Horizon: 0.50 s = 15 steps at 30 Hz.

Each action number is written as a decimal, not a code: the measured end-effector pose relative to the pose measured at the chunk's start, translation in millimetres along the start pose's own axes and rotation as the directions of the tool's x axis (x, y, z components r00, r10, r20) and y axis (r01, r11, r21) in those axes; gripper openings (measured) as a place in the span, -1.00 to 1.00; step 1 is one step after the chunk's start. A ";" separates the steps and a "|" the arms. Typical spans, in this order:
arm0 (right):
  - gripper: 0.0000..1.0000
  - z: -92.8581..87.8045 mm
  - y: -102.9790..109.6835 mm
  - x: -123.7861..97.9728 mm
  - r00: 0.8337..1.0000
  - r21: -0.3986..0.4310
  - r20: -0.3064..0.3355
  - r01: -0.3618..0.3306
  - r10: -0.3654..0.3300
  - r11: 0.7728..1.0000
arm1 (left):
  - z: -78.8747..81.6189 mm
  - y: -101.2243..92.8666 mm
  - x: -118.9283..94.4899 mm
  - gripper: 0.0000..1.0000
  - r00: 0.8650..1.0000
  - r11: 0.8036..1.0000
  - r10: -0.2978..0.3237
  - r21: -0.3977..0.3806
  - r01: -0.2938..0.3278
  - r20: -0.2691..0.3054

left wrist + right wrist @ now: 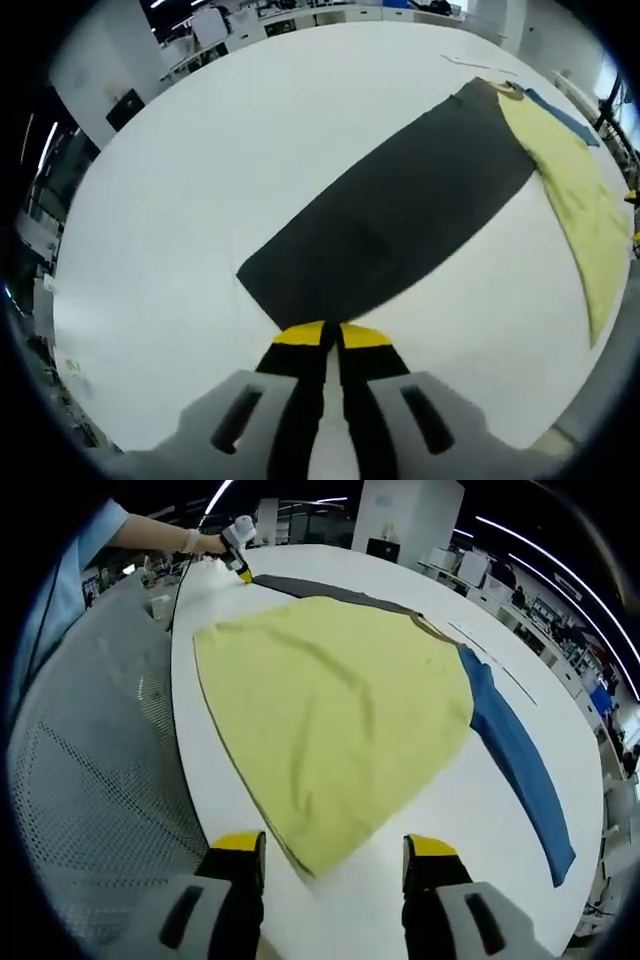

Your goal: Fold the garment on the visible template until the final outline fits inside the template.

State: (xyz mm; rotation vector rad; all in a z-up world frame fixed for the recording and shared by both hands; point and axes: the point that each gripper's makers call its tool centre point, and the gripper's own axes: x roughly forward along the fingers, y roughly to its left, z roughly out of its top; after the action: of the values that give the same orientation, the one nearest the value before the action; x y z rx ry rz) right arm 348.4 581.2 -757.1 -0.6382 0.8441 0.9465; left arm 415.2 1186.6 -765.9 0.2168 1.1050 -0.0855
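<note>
— What did your left gripper (331, 335) have?
— Its jaws were squeezed together on the end of the dark sleeve (400, 215). I think I was about to fold it in.
— And the right gripper (335, 848)?
— Wide open, holding nothing, just before the hem of the yellow garment (330, 715) lying flat on the white table (420, 810). It needed to grab that hem next. A blue sleeve (515, 750) lay beyond.

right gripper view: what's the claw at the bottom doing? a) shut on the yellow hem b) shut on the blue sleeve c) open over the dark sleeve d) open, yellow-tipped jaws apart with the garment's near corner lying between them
d: in the right gripper view the right claw has its two yellow-tipped jaws set wide apart, and the near corner of the yellow garment lies on the white table between them, ungripped.
</note>
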 end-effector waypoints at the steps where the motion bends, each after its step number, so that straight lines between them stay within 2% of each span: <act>1: 0.08 0.1 -0.1 0.1 1.000 0.000 0.000 0.000 0.000 1.000 | -1.3 -0.2 -0.8 -0.99 1.000 1.000 0.002 -0.001 -0.002 -0.002; 12: 0.08 0.9 1.0 2.4 1.000 0.006 0.004 -0.007 0.007 1.000 | -2.1 -2.3 -1.5 -0.98 1.000 1.000 0.007 0.011 -0.007 0.006; 15: 0.08 2.0 -0.2 1.6 1.000 0.005 0.007 -0.006 0.005 1.000 | -1.0 -2.9 -3.7 -0.85 0.999 0.999 0.023 0.022 -0.023 0.026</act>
State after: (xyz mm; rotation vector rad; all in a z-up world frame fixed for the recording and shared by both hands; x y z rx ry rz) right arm 349.7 583.4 -757.3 -0.6284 0.8422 0.9509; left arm 412.1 1183.9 -763.5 0.2474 1.0764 -0.0796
